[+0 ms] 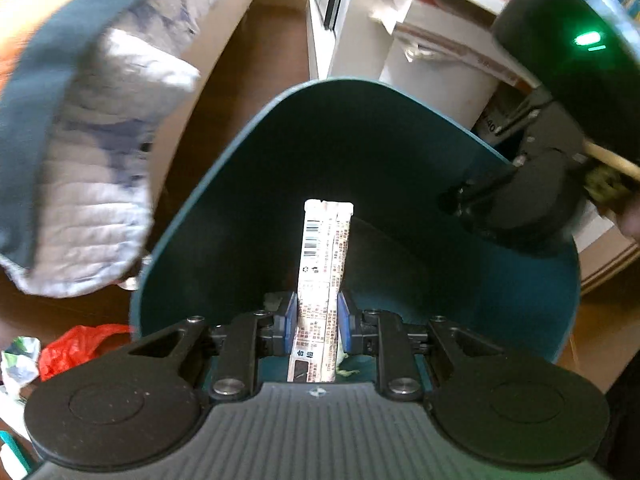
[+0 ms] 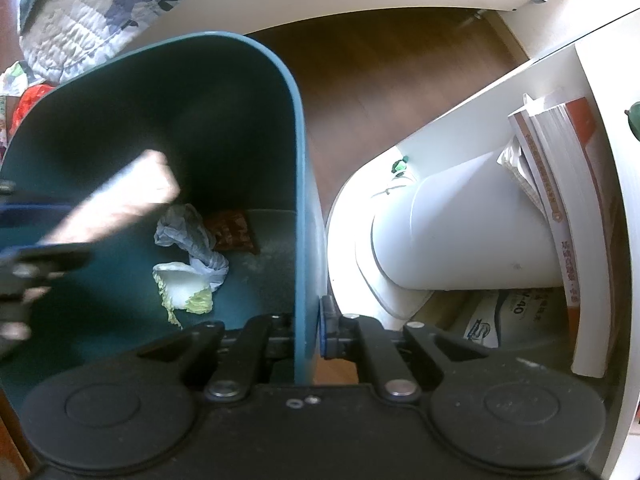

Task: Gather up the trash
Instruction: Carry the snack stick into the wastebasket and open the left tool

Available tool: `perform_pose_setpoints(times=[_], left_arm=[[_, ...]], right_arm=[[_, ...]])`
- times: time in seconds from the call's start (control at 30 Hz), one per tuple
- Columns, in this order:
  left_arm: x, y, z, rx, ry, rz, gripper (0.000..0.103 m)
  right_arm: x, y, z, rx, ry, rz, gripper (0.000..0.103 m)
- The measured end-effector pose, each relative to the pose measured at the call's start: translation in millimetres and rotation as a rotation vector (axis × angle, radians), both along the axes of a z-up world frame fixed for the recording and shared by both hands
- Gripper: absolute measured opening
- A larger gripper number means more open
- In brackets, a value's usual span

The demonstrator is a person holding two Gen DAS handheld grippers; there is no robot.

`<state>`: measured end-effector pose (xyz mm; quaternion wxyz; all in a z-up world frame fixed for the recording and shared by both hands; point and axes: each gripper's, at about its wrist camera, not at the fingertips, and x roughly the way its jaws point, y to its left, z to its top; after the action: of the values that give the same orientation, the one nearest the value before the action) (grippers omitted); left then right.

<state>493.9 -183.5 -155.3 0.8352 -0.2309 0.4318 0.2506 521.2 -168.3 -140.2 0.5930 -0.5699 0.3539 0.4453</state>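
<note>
Blue pads of the left gripper [image 1: 317,322] pinch a long white printed wrapper [image 1: 320,272] low in the left wrist view, jaws narrowed onto it so that it stands up toward the middle of the frame, barcode side showing. Behind it opens the dark teal trash bin [image 1: 224,200], filling the centre of that view, so the wrapper appears poised over the bin's mouth.

At the bottom centre of the right wrist view, the right gripper [image 2: 314,332] is clamped almost fully shut on the bin's thin wall, one pad inside and one outside, holding it steady and tilted toward the other hand. Farther in, on the bin floor, lie a cabbage leaf [image 2: 182,284], a crumpled pale plastic bag [image 2: 192,240] and a brown packet [image 2: 234,230]. A blurred pale strip at centre left, likely the wrapper, crosses the bin's opening.

To do this step well, the person would likely carry the wrapper's whole length inside the rim before letting go, then spread the left jaws clearly so the light film does not cling to a pad. The right hand should hold its grip firm, since the bin could tip.

More trash waits at lower left of the left wrist view: a red plastic bag [image 1: 76,346] and crumpled paper [image 1: 18,360] on the wooden floor [image 1: 256,64], with a quilt [image 1: 92,160] hanging above.
</note>
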Motion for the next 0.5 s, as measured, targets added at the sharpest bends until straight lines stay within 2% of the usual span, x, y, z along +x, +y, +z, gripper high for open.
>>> perform_pose_setpoints(times=[0.23, 0.5], left_arm=[[42, 14, -31, -0.100, 0.050, 0.061, 0.020], [66, 9, -57, -0.127, 0.119, 0.062, 0.021]], right_arm=[[-4, -8, 6, -0.002, 0.060, 0.037, 0.011], [7, -9, 5, 0.009, 0.089, 0.043, 0.010]])
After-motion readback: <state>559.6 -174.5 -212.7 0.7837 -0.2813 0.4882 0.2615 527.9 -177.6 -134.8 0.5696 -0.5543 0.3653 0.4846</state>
